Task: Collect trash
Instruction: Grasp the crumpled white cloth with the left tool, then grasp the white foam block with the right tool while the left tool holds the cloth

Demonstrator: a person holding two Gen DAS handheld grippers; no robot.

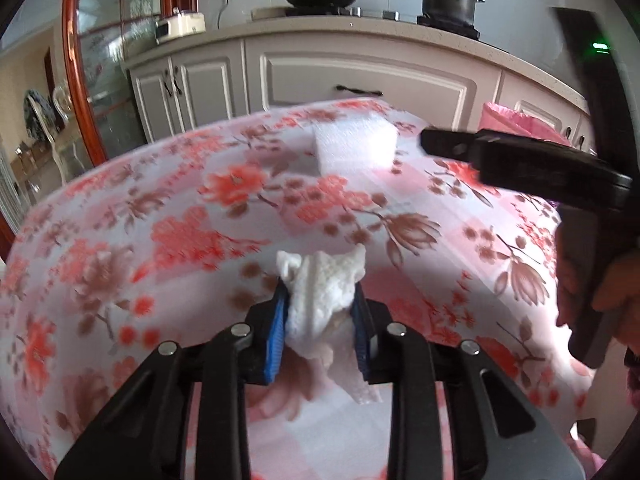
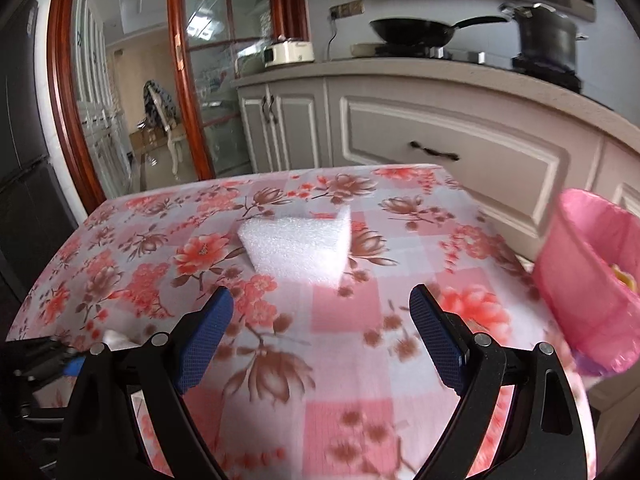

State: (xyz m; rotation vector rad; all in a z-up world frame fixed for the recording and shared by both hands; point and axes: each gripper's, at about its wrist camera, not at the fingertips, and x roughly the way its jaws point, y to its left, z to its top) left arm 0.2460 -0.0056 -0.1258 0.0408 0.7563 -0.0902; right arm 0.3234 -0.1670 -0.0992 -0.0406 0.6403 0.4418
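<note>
In the left wrist view my left gripper (image 1: 320, 300) is shut on a crumpled white tissue (image 1: 324, 268), whose top sticks out above the blue pads, low over the floral tablecloth (image 1: 180, 208). A white foam block (image 1: 354, 144) lies farther back on the table. My right gripper (image 2: 321, 292) stands open with nothing between its fingers, and the foam block (image 2: 298, 246) lies just beyond its tips. One of its black fingers (image 1: 448, 144) reaches in from the right near the foam. A pink-lined trash bin (image 2: 588, 288) stands at the table's right edge.
Grey kitchen cabinets (image 2: 440, 136) run behind the table. Their counter holds a wok (image 2: 412, 30), a pot (image 2: 546, 40) and a small white appliance (image 2: 288, 52). A wood-framed glass door (image 2: 132, 92) is at the left. A hand (image 1: 612, 288) holds the right gripper.
</note>
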